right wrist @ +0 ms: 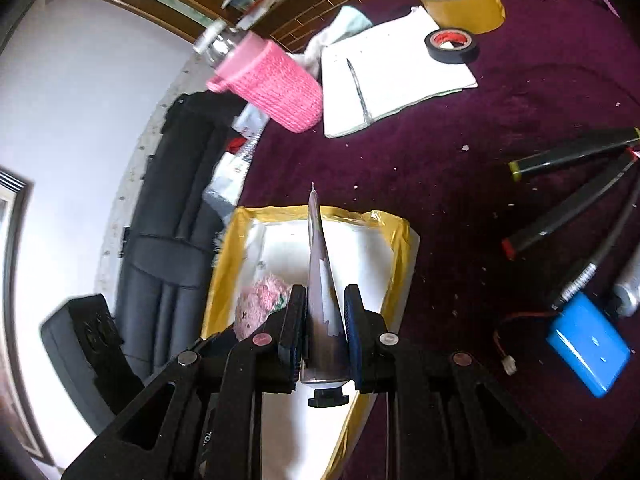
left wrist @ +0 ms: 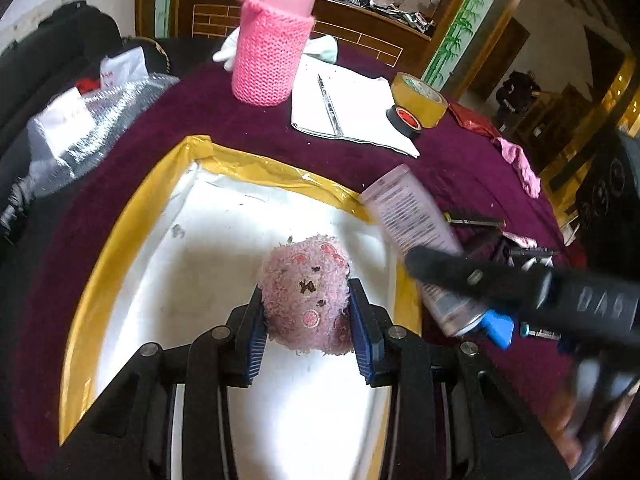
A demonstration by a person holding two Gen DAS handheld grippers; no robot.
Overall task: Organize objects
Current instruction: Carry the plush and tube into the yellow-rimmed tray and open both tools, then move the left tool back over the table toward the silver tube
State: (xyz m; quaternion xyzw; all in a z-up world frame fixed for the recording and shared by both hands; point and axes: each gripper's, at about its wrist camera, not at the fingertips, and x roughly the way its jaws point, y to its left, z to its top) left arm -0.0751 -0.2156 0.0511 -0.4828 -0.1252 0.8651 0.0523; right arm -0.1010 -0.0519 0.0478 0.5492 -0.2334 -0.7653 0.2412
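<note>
- 1 pink fuzzy toy (left wrist: pixel 307 292), patterned with darker pink and brown patches, is clenched between the 2 blue pads of the left gripper (left wrist: pixel 308 332); it hangs over the white interior of the box (left wrist: pixel 132 240).
- 1 squeeze tube (right wrist: pixel 322 300), crimped end pointing away from the fingers and black cap toward the wrist, is clamped between the 2 pads of the right gripper (right wrist: pixel 323 332); in the left wrist view the same tube lies just right of the left fingers, over the box's right rim.
- 1 open box, white inside with yellow tape around its rim, sits directly under both pairs of fingers; no loose item can be made out on its floor, much of which the grippers hide.
- Beyond the fingertips: 1 bottle in a pink knitted sleeve (left wrist: pixel 272 44), its top cut off by the frame; 1 white notebook (left wrist: pixel 352 108) with 1 pen (left wrist: pixel 330 106) on it; 2 tape rolls, 1 yellow (left wrist: pixel 420 98) and 1 black (left wrist: pixel 404 120).
- Right of the right fingers: 2 dark markers (right wrist: pixel 572 152), 1 blue battery pack (right wrist: pixel 588 348) with red wire, and 1 silvery object cut off at the edge.
- All rest on a purple tablecloth (right wrist: pixel 440 160).
- Left of the left fingers: 1 bubble-wrap bundle (left wrist: pixel 92 120), blurred.
</note>
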